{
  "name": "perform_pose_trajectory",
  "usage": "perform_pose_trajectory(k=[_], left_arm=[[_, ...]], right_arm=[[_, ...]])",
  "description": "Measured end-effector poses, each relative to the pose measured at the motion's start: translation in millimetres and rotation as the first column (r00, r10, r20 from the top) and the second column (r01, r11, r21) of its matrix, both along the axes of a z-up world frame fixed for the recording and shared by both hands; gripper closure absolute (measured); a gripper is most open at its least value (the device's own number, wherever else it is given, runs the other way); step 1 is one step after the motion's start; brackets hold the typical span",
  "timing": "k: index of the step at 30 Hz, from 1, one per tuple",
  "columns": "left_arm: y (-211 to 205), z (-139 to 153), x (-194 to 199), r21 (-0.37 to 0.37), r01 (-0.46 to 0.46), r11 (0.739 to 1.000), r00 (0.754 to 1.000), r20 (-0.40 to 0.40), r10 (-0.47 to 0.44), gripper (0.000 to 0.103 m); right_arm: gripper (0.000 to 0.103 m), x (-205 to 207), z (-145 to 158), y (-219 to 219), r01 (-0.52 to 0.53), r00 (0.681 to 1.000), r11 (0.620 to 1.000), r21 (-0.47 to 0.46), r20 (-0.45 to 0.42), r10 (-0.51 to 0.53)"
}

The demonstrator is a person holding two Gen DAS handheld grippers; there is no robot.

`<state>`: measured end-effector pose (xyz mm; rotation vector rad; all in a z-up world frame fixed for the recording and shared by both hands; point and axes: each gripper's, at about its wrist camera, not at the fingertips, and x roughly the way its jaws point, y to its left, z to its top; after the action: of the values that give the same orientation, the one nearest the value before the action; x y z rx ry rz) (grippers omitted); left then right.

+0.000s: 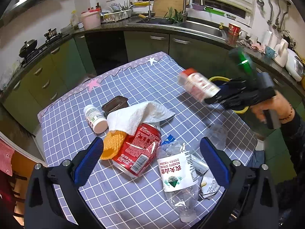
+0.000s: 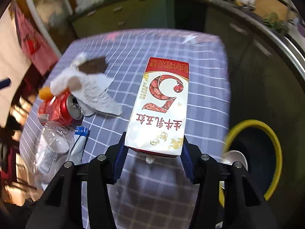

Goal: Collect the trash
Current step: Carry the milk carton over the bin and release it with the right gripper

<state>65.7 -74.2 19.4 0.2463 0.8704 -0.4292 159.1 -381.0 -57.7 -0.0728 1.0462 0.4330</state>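
My right gripper [image 2: 154, 152] is shut on a red-and-white milk carton [image 2: 162, 106] and holds it above the table's right side; it also shows, blurred, in the left wrist view [image 1: 200, 85]. My left gripper [image 1: 152, 152] is open over a crushed Coca-Cola can [image 1: 138, 148] and a crushed clear water bottle [image 1: 177, 173]. A white paper towel [image 1: 137, 116] drapes over the can and an orange knitted piece [image 1: 112, 145]. A white pill bottle [image 1: 95, 118] and a brown tray [image 1: 115, 104] lie behind. A yellow-rimmed bin [image 2: 253, 160] stands to the right of the table.
The table has a purple checked cloth [image 1: 144, 84]. A blue-white wrapper [image 2: 80, 139] and a clear cup [image 1: 217, 135] lie near the bottle. Green kitchen cabinets [image 1: 146, 43] and a sink [image 1: 200, 26] run behind the table.
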Motion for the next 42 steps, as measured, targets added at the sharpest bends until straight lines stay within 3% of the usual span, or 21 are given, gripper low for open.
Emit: perform_pose_trajectory(k=[6,12,16,18,19,27,33,42], left_arm=[[-7.6,0.5,-4.3,-0.006,0.022,1.0,1.0,0.003,-0.022,0.007],[-16.5,-4.0,-6.6,0.004,0.035,0.999,0.999,-0.002,-0.035,0.007],[-19.1,-5.7,-8.4,0.008,0.033,0.999,0.999,-0.009,-0.033,0.007],[-18.7,-6.8,-9.7,0.013,0.033,0.999,0.999,-0.014,-0.032,0.007],[-18.6,-7.8,-10.4,0.017,0.032,0.999,0.999,-0.018,-0.032,0.007],[-17.8,-23.7,-10.1,0.02,0.027,0.999,0.997,-0.07,-0.025,0.007],[-22.5,-52.1,-12.0,0.014,0.008,1.0,0.985,-0.17,-0.005,0.007],[-35.7,-82.1,-11.0,0.027,-0.018,0.999,0.96,-0.28,0.024,0.007]], right_arm=[[0.052,-14.9,10.7,-102.4,0.221,0.975,0.975,-0.01,0.0,-0.221],[0.051,2.5,-45.9,-173.3,0.36,0.917,0.927,-0.111,-0.141,-0.373],[0.051,18.5,-81.7,-189.6,0.396,0.888,0.908,-0.133,-0.197,-0.416],[0.044,25.7,-93.2,-195.1,0.416,0.877,0.898,-0.144,-0.199,-0.438],[0.032,27.8,-95.2,-195.4,0.423,0.874,0.894,-0.149,-0.195,-0.446],[0.03,11.4,-70.6,-192.9,0.423,0.891,0.9,-0.111,-0.131,-0.435],[0.029,-13.9,-45.0,-179.9,0.391,0.914,0.918,-0.064,-0.087,-0.395],[0.029,-20.1,-45.5,-166.3,0.331,0.937,0.942,-0.044,-0.097,-0.334]])
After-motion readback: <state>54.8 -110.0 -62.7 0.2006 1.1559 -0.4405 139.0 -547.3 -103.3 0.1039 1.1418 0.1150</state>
